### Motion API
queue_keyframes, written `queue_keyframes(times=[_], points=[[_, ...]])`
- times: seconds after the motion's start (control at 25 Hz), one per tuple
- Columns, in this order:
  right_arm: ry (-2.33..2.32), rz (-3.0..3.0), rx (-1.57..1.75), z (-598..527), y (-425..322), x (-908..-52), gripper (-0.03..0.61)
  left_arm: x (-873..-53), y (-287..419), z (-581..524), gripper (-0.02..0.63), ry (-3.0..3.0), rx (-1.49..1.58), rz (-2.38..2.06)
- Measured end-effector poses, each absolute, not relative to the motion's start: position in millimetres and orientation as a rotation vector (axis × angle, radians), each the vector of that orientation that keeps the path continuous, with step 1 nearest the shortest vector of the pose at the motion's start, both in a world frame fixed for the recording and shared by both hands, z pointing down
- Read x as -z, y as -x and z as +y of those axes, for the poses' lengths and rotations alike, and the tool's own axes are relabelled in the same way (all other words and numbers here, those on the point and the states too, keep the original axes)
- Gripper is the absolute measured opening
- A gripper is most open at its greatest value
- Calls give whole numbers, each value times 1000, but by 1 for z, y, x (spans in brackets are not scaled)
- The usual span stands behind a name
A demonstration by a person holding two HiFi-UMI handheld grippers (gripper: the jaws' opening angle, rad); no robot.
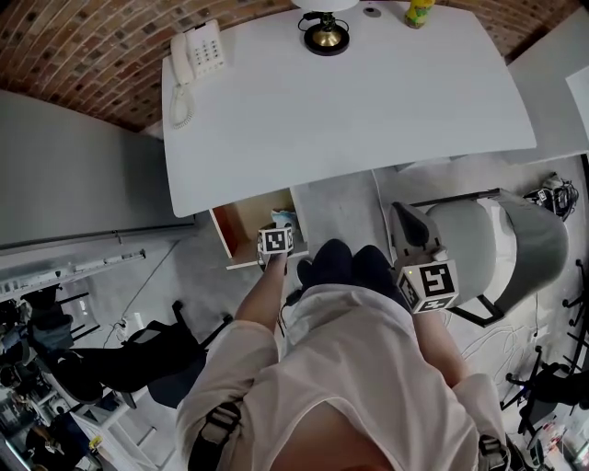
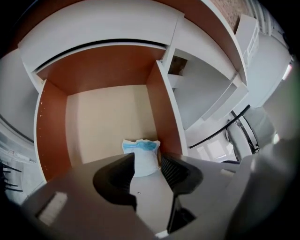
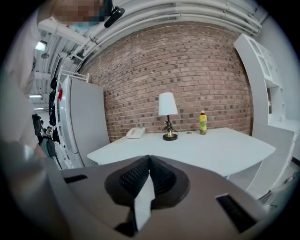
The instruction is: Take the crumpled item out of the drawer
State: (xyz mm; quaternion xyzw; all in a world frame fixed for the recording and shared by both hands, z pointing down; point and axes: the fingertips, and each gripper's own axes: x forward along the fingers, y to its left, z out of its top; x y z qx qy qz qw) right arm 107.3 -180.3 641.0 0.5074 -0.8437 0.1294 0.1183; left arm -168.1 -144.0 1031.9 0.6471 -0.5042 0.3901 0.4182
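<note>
The crumpled item (image 2: pixel 142 154) is a small white and blue wad in the near right corner of the open drawer (image 2: pixel 103 122), against its brown side wall. My left gripper (image 2: pixel 147 161) reaches into the drawer, and its jaws are partly closed with the wad filling the gap between them. In the head view the crumpled item (image 1: pixel 282 218) shows just beyond the left gripper (image 1: pixel 276 241), inside the drawer (image 1: pixel 241 225) under the desk edge. My right gripper (image 1: pixel 428 285) is held by the person's right side, away from the drawer. It points at the desk and is shut and empty (image 3: pixel 149 161).
A white desk (image 1: pixel 350 101) above the drawer carries a telephone (image 1: pixel 196 53), a lamp (image 1: pixel 324 35) and a yellow bottle (image 1: pixel 419 12). A grey office chair (image 1: pixel 497 244) stands at the right. A brick wall runs behind the desk.
</note>
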Motion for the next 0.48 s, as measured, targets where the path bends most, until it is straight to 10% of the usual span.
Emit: queue_keyframes(times=[0.48], points=[[-1491,-2454,-383,-180,-112,-683,8,-1090,171,-142,184,-1525,-1044,-1200]])
